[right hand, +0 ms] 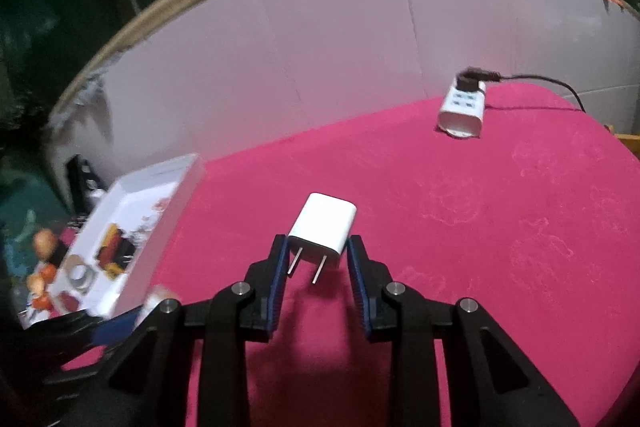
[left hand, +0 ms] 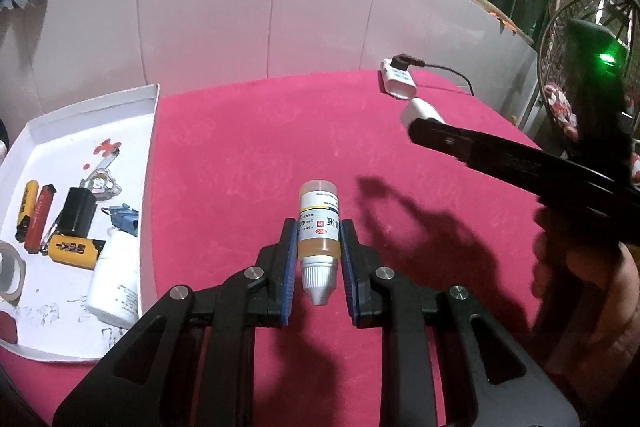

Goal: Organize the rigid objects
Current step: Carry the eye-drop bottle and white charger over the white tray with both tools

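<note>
A small bottle (left hand: 318, 203) of amber liquid, with a white label and a silver pointed cap, lies between the blue pads of my left gripper (left hand: 318, 231), which is shut on it just above the red tablecloth (left hand: 248, 147). My right gripper (right hand: 317, 241) is shut on a white plug charger (right hand: 326, 223), whose two metal prongs point back toward the camera. In the left wrist view the charger (left hand: 420, 111) shows raised above the cloth at the right, at the tip of the right gripper (left hand: 426, 133).
At the table's left stands a white tray (left hand: 150, 147) holding lighters, a yellow battery, a black adapter, a white bottle and a tape roll. A white power strip (right hand: 462, 111) with a black cable sits at the far right. White panels wall off the back.
</note>
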`<control>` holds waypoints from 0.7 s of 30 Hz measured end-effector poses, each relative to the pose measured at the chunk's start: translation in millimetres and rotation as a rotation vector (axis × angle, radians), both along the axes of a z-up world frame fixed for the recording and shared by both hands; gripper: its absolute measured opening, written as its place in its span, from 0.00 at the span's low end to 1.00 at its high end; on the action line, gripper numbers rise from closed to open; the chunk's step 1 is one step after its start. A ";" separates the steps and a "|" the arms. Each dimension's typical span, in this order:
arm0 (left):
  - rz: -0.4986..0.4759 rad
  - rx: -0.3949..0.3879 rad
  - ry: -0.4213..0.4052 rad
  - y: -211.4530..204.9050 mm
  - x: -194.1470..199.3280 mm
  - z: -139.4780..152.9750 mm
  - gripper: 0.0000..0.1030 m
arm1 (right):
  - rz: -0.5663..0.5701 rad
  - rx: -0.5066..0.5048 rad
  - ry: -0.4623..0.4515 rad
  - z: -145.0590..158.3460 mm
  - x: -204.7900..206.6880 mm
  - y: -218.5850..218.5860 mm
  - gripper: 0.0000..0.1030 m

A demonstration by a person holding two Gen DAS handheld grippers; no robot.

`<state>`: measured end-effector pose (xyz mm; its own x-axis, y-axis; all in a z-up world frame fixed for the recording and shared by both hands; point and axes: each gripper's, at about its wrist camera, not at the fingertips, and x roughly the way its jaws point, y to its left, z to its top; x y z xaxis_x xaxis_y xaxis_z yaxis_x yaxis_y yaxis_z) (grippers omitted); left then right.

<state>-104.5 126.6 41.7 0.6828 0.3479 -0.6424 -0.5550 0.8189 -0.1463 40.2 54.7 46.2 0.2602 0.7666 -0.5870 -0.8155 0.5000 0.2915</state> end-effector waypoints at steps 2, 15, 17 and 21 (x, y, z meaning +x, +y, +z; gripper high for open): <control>0.014 0.014 -0.010 0.6 -1.4 7.3 0.19 | 0.019 0.027 -0.010 8.7 -8.6 -2.4 0.28; 0.123 0.122 -0.077 2.8 -32.7 46.1 0.19 | 0.087 0.128 -0.170 52.1 -58.7 -13.2 0.28; 0.137 0.132 -0.083 1.6 -37.3 50.0 0.19 | 0.094 0.140 -0.181 56.5 -62.9 -15.1 0.28; 0.159 0.145 -0.096 0.6 -48.7 58.2 0.19 | 0.103 0.159 -0.196 64.7 -67.9 -17.2 0.28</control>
<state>-153.2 127.2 100.0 0.6677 0.5400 -0.5124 -0.6678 0.7387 -0.0917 -27.7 37.6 110.9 0.2730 0.8734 -0.4032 -0.9080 0.3724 0.1918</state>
